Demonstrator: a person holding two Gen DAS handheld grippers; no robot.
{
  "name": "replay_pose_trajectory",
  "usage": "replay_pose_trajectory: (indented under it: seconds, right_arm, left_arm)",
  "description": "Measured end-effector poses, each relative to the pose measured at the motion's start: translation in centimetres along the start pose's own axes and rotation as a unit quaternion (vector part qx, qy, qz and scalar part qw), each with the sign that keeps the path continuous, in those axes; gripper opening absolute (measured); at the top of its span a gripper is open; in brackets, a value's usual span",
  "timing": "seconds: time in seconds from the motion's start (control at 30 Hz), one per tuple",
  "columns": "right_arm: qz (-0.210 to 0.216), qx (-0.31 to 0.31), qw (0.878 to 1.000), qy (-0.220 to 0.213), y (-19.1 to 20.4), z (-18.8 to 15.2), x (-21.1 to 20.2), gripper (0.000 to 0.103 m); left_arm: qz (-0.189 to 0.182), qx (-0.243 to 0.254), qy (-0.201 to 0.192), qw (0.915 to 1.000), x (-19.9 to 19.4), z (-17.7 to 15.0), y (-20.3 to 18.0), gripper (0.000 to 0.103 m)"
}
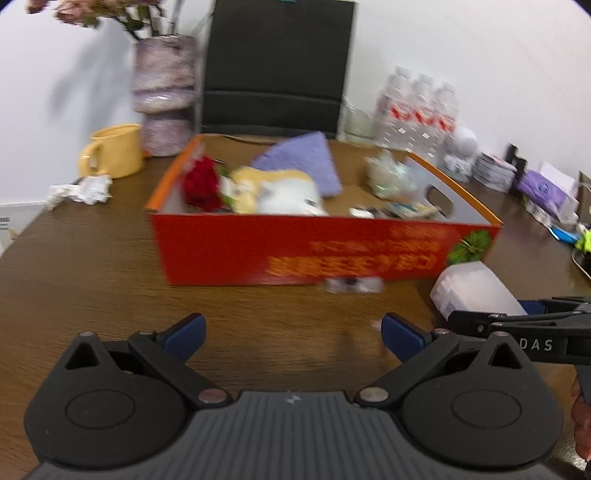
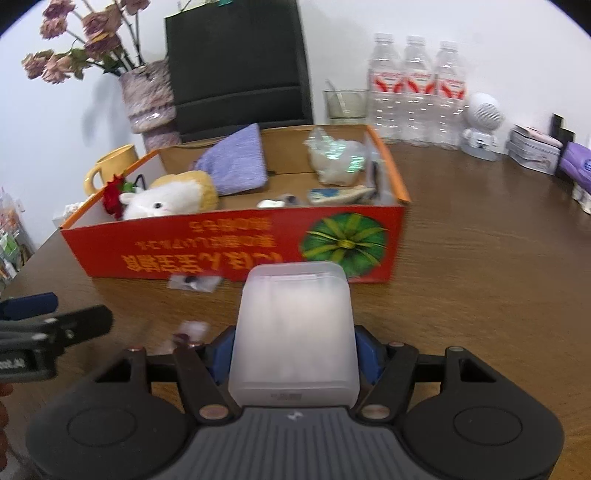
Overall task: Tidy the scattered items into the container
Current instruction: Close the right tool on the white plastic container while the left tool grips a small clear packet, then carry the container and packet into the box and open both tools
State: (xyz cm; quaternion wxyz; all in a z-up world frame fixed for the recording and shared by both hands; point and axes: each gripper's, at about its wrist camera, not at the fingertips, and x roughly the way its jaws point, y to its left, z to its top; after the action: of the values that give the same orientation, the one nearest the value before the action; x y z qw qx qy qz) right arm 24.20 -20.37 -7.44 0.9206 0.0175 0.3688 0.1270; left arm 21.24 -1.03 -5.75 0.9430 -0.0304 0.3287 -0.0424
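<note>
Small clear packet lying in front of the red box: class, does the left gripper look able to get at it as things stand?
Probably yes. The left gripper is open and empty, and only bare table lies between it and the packet; the right gripper and its white container sit off to the side.

Both views bright, even indoor light, prob. from overhead; white wall (image 2: 388, 22) near blown out. Soft shadow of the vase (image 1: 164, 92) falls left on the wall. Left wrist view has heavy motion blur: red box (image 1: 325, 251) print smeared, water bottles (image 1: 417, 107) hazy. Right wrist view sharper, though the frosted plastic box (image 2: 293, 332) up close is soft and glowing. Strong fisheye: table (image 2: 480, 258) edge bows, dark vignette at corners.
</note>
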Motion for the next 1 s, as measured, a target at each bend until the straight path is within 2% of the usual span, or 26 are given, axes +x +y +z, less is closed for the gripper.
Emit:
replay_pose_trajectory:
  seconds: [0.23,0.4,0.47,0.57,0.63,0.67,1.0]
  right_arm:
    - [-0.002,0.009,1.0,-0.006,-3.0,-1.0,-1.2,0.065]
    - [0.005,0.004,1.0,-0.007,-4.2,-1.0,-1.3,0.065]
    - [0.009,0.0,1.0,-0.008,-4.3,-1.0,-1.2,0.065]
    - [0.016,-0.006,1.0,-0.007,-4.5,-0.8,-1.1,0.065]
    - [0.023,-0.005,1.0,-0.007,-4.6,-0.8,-1.0,0.065]
    - [0.028,-0.001,1.0,-0.008,-4.7,-0.8,-1.1,0.065]
    - [0.054,0.003,0.998,-0.017,-4.6,-1.1,-1.7,0.065]
  left_arm:
    - [-0.004,0.012,0.023,0.9997,2.1,0.0,-3.9,0.103]
    - [0.018,0.027,0.035,0.9989,2.9,-0.3,-5.4,0.099]
    - [0.023,0.025,0.039,0.9987,3.0,-0.5,-5.6,0.092]
    - [0.032,0.032,0.036,0.9983,2.9,-0.7,-6.1,0.066]
    - [0.029,0.042,0.032,0.9982,2.5,-0.8,-6.4,0.029]
    - [0.027,0.043,0.034,0.9981,2.4,-0.7,-6.4,0.021]
    - [0.018,0.037,0.016,0.999,1.1,-1.1,-6.2,0.021]
